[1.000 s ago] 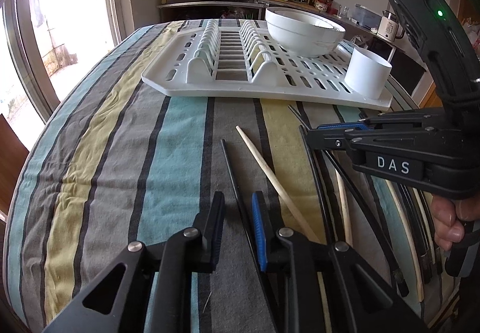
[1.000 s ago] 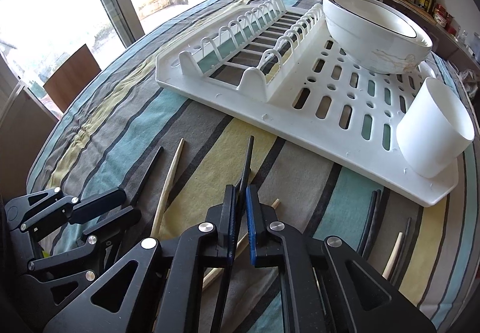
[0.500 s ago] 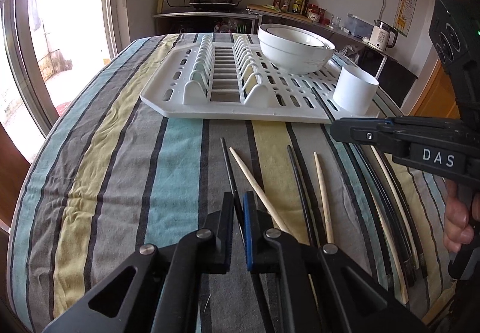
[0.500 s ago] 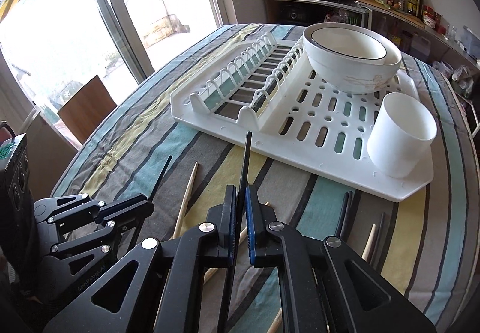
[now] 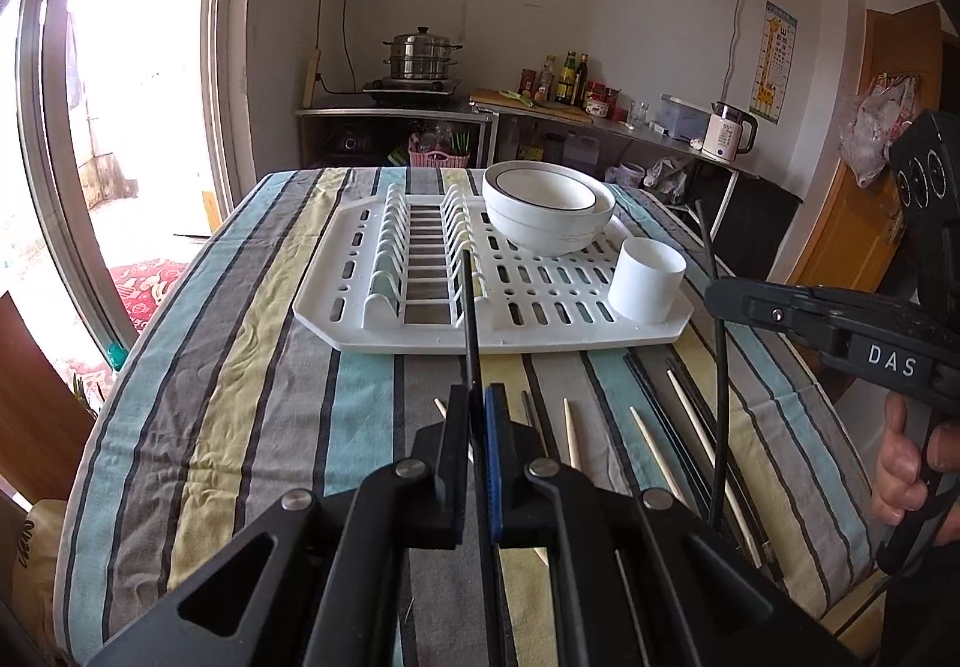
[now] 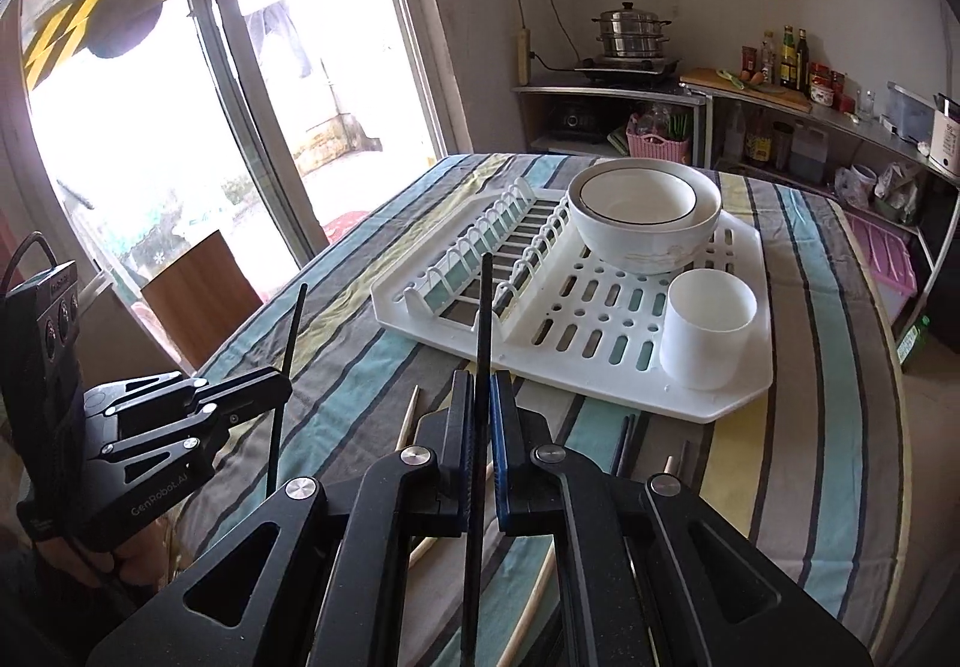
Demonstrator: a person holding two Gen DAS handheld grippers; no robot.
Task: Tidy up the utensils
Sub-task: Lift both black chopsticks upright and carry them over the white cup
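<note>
Each gripper, left [image 5: 478,451] and right [image 6: 482,445], pinched one black chopstick [image 5: 470,319] above the striped tabletop [image 5: 252,367].

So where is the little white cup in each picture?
Left wrist view: the white cup stands right of centre, on the near right corner of the white dish rack, in front of the stacked white bowls.
Right wrist view: the white cup stands right of centre, on the rack's near right corner.
Shared landmark: the stacked bowls, just behind the cup in both views.
</note>
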